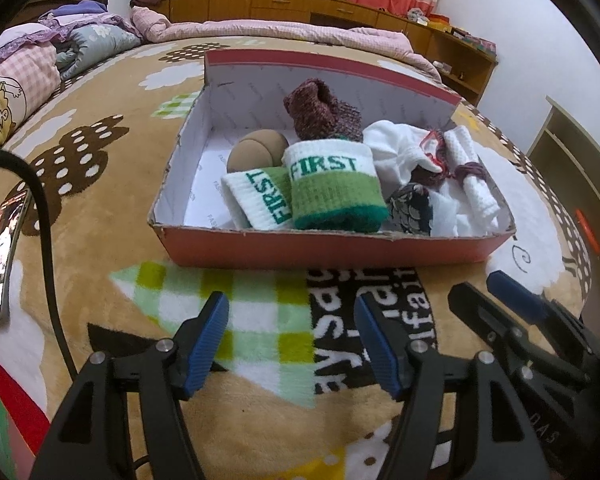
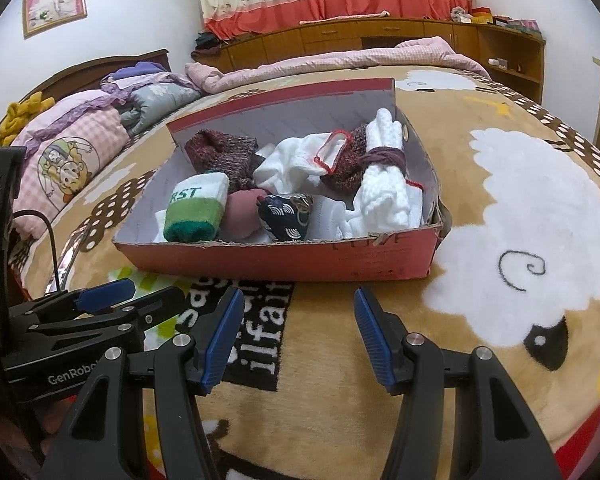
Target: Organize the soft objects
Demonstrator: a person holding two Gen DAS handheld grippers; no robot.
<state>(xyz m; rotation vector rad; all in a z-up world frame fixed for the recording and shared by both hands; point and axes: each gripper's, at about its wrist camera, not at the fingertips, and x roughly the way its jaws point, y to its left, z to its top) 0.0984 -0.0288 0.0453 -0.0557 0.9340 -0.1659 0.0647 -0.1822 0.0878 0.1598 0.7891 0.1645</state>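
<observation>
Both tongs wide open and empty, soft stuff all sitting in the shoebox

The left tongs and right tongs hover side by side over the sheep blanket on the bed, just short of the red shoebox. Inside: two green-and-white FIRST wristbands, a maroon knit piece, a tan ball, a white cloth roll tied with purple yarn. A phone lies off to the left.

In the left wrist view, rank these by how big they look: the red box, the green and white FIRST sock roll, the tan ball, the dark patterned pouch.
Largest to smallest as they look:
1. red box
2. FIRST sock roll
3. tan ball
4. dark patterned pouch

Ball and pouch look close; the sock roll hides part of the ball, so that pair is unsure.
</observation>
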